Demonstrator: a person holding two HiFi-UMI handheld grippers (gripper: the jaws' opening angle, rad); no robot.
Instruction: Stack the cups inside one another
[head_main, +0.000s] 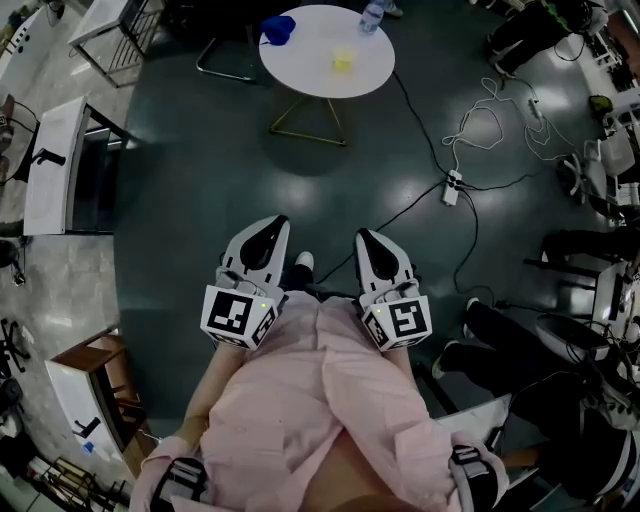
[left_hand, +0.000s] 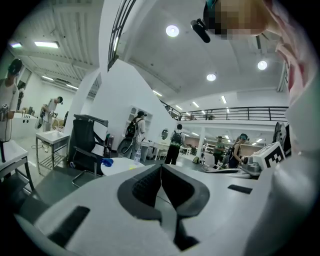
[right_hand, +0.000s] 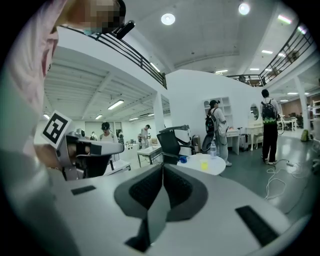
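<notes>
Head view shows the left gripper (head_main: 270, 228) and right gripper (head_main: 366, 240) side by side at the person's waist, each with its jaws pressed together on nothing. Well ahead across the dark floor (head_main: 230, 170), a round white counter (head_main: 310, 75) carries a yellow cup (head_main: 342, 62), a blue cup (head_main: 279, 29) and a bottle (head_main: 371, 15). A power strip (head_main: 451, 187) with cables lies to the right.

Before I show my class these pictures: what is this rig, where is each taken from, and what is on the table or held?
A person holds a two-jaw tool in each hand: the left gripper and the right gripper. One picture looks down from a camera on the person's head; the other two come from cameras riding on each gripper. Both grippers are shut and empty. Ahead stands a white table with a blue cup, a yellow cup and a bottle, the cups apart, not yet stacked.
</notes>
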